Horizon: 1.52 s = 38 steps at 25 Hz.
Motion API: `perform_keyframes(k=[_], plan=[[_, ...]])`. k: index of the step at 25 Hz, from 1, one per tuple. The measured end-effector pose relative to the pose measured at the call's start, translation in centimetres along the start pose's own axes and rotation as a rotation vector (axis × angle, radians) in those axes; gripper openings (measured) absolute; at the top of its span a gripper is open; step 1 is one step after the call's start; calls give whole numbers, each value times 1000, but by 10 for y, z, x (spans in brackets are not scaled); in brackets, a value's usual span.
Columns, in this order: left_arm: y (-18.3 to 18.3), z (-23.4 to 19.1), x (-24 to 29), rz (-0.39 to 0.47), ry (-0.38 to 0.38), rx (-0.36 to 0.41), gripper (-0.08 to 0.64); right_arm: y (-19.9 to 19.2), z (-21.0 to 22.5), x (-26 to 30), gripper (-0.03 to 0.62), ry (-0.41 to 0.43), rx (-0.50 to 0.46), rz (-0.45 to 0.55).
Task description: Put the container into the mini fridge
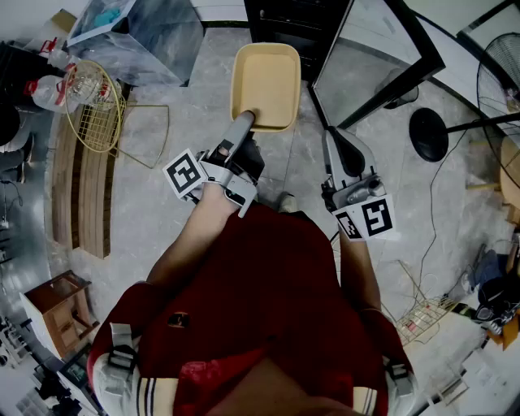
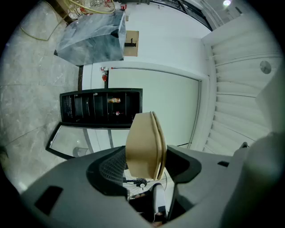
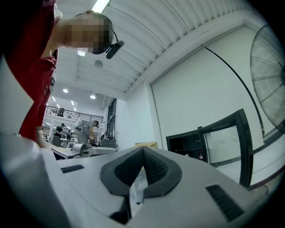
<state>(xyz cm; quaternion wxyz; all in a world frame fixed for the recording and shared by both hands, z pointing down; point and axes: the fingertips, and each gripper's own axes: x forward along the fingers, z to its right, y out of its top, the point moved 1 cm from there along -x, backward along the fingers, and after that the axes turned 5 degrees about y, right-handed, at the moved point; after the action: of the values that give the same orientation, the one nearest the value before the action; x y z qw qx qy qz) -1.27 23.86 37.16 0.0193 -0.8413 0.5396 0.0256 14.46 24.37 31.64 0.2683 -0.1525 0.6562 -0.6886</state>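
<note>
The black mini fridge (image 2: 100, 109) stands open, with a few small items on its shelf. Just before it, above the floor, the empty tan container (image 1: 266, 81), a rounded rectangle, is clamped by its near rim in the left hand-held gripper (image 1: 246, 122). The right hand-held gripper (image 1: 335, 142) is closed on nothing.

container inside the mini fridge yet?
No: in the head view the container hangs over the floor in front of the mini fridge, gripped at its rim by the left gripper.
</note>
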Motion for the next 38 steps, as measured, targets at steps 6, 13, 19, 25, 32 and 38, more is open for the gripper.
perform_keyframes(k=[6,13,19,25,32,38], plan=[[20,-1,-3,-8,-8,-15,266,-4,-11,21,-3,2,15,4],[46,-6,-8,-15,-15,-44,266,-12,-23,44,-3,-21,4,-16],[73,-9,-10,-39,-13,-52,267,-17,-30,71,-3,-49,-13,-25],[102,-7,-5,-86,-22,-55,267,-21,-40,104,-3,-78,-32,-24],[122,-7,-2,-128,-34,-66,266,-30,-49,120,-3,-122,-32,-53],[128,-12,-1,-148,-34,-97,267,-36,-54,126,-3,-141,-32,-88]])
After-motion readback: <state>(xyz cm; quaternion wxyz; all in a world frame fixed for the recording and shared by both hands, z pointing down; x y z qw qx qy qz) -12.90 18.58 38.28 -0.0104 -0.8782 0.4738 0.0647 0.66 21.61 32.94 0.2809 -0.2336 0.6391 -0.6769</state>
